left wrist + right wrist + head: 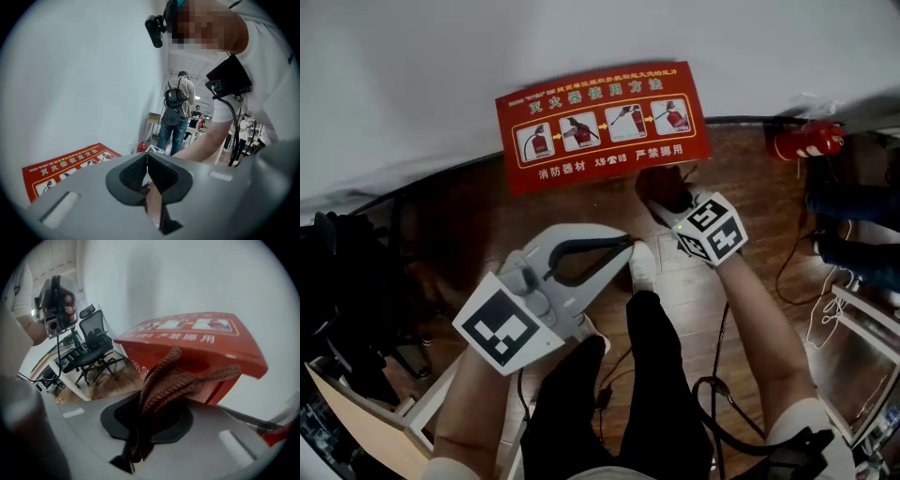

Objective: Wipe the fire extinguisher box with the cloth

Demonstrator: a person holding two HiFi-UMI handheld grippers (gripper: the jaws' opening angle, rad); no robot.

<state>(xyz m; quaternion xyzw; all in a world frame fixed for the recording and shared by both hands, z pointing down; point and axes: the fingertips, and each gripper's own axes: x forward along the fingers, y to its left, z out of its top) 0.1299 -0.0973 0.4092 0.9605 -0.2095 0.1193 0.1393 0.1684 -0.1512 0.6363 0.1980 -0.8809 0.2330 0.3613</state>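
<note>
The red fire extinguisher box [603, 127] stands against the white wall, with an instruction label printed on its top. My right gripper [667, 199] is shut on a brown knitted cloth [173, 380], and the cloth rests against the front edge of the box [197, 338] just under its lid. In the head view the cloth [659, 186] shows dark at the box's lower right corner. My left gripper [626, 246] hovers in front of the box, apart from it and pointing right. Its jaws are shut on nothing [147, 161]. The box [65, 168] lies low and to its left.
A red fire extinguisher [806, 141] lies on the wooden floor to the right of the box, with cables nearby. A black office chair [96, 341] and desks stand to the left. A person with a backpack [177, 110] stands further off. A white rack [862, 319] is at the right.
</note>
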